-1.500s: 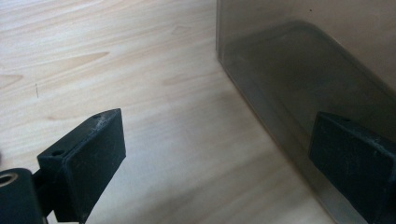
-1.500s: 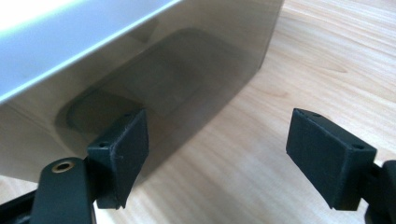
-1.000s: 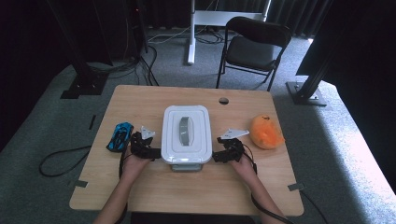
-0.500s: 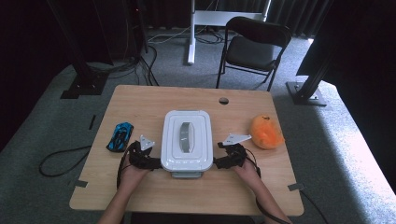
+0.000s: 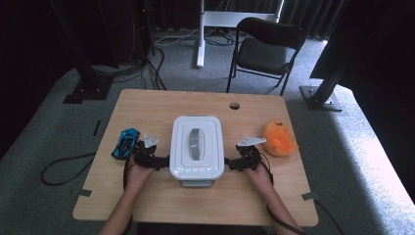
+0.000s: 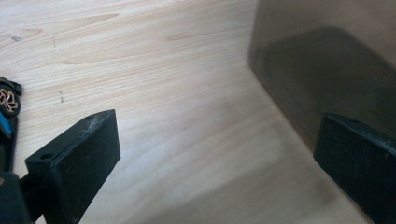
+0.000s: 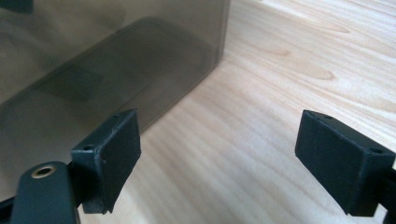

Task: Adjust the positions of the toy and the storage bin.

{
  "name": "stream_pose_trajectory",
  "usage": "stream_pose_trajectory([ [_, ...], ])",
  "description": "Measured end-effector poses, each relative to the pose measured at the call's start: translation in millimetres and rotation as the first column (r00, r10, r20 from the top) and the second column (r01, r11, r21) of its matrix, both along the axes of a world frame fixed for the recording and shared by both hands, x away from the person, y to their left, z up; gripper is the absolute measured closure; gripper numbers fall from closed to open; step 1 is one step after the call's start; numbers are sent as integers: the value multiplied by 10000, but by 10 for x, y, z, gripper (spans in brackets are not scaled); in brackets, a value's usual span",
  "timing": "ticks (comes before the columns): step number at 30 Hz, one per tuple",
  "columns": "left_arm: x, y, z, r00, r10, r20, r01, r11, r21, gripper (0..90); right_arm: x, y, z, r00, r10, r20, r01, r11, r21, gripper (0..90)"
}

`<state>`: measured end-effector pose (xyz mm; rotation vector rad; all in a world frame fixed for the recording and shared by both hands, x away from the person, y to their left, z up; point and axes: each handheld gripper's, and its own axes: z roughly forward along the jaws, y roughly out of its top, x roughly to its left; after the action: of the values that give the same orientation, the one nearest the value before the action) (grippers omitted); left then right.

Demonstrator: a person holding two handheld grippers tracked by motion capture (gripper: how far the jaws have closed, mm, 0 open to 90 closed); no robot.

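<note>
The left gripper [image 5: 164, 160] and the right gripper [image 5: 229, 163] stood on opposite sides of the lidded white box [image 5: 196, 149], each pointing inward at one of its long walls, and both had just been opening their jaws, which stood spread with nothing between them. In the left gripper view only bare table [image 6: 177, 93] lay between the jaws, and the smoky wall of the box [image 6: 327, 70] rose just beside the right-hand jaw. The right gripper view mirrored this, with the wall of the box [image 7: 107, 56] just beside the left-hand jaw. So the box sat between the two grippers, about equally near to both, its long axis running away from the person and across the line joining the two tools. Any coming grasp would probably turn on that squeeze from both sides. Farther out, a blue toy car [image 5: 126, 143] lay just beyond the left gripper, and an orange soft toy [image 5: 279, 138] beyond the right one.
</note>
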<state>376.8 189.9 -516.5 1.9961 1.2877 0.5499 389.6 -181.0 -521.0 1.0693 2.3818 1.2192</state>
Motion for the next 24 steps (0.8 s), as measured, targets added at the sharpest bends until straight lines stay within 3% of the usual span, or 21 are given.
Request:
stream_pose_trajectory([
  [7,69,-64,-24,9998,-149,-95,148,9999,-48,11,89,73,51,9999,-120,-12,120,9998,142,137],
  [12,35,-109,-14,9997,-256,16,256,9997,-6,11,113,140,78,9999,-107,86,106,9999,72,146],
  [15,12,-107,-1,9996,-298,14,298,9995,-35,11,134,122,85,10000,-71,25,70,9994,347,150],
  [18,-33,-120,18,9995,-291,87,291,9995,89,12,172,113,74,9997,31,-246,-17,9985,540,152],
  [24,-84,-127,36,9993,-364,101,362,9993,115,12,229,133,50,9993,-19,-367,35,9991,430,165],
])
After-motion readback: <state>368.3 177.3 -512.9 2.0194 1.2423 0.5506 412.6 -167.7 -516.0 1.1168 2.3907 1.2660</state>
